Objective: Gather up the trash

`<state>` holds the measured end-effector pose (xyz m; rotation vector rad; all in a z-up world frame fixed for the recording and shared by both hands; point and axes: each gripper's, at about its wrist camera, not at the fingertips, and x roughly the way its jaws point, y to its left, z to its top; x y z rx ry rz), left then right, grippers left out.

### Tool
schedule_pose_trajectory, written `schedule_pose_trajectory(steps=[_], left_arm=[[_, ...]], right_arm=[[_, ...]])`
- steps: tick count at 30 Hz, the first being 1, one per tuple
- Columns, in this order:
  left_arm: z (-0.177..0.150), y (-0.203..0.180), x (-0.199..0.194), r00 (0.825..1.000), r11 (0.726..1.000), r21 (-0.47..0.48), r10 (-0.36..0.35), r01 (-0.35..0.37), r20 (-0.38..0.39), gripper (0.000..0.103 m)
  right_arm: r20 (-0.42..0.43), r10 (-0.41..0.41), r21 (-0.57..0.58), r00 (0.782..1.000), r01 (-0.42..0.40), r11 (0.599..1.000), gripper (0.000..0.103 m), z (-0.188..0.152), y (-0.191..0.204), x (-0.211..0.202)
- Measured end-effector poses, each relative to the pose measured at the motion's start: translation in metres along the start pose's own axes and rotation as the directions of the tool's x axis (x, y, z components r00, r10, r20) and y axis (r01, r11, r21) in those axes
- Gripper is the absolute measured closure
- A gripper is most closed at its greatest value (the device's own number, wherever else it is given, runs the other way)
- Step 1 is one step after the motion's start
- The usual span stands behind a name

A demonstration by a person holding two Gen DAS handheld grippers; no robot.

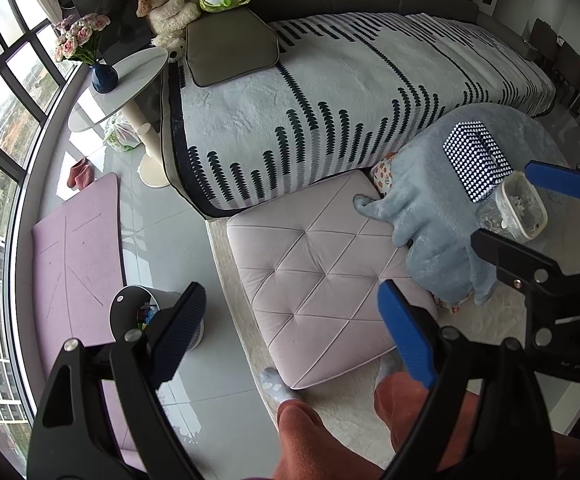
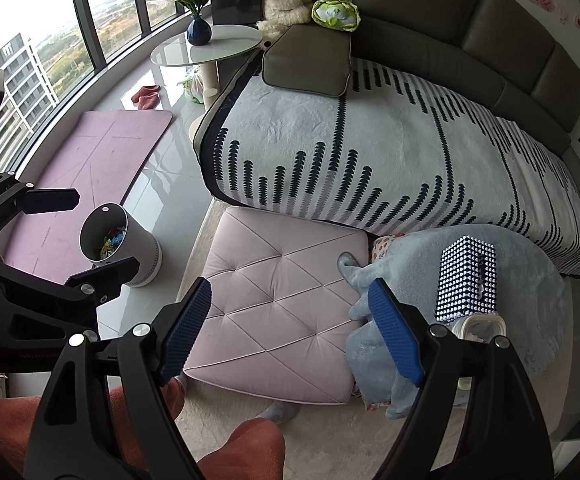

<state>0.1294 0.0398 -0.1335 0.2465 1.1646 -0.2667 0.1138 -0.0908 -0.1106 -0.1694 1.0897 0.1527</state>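
A white round bin with colourful scraps inside stands on the grey floor left of the pink ottoman. A clear plastic tub holding small bits sits on a blue fleece cover beside a dotted tissue box. My left gripper hangs open above the ottoman's near edge, nothing between its pads. My right gripper is open and empty too, above the ottoman and the fleece; the tub lies behind its right finger.
A sofa with a white patterned blanket runs behind the ottoman. A purple mat lies by the window, with slippers, a side table with a vase, and a plastic bag beneath it. The person's legs are at the bottom.
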Motion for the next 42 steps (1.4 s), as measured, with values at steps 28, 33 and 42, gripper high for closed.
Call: schedule_pose_trajectory(steps=[28, 33, 42], left_arm=[[-0.0005, 0.0050, -0.0031, 0.999, 1.000, 0.006, 0.011, -0.012, 0.032, 0.016], [0.0003, 0.0048, -0.0039, 0.999, 1.000, 0.014, 0.009, -0.009, 0.042, 0.016], [0.0000, 0.0069, -0.0017, 1.000, 1.000, 0.000, 0.015, -0.015, 0.027, 0.016]], right_arm=[[0.005, -0.014, 0.007, 1.000, 0.014, 1.000, 0.025, -0.0008, -0.0035, -0.0017], [0.005, -0.020, 0.013, 1.000, 0.020, 1.000, 0.025, -0.0007, -0.0049, -0.0030], [0.010, -0.032, 0.014, 0.999, 0.031, 0.999, 0.025, -0.0007, -0.0043, -0.0054]])
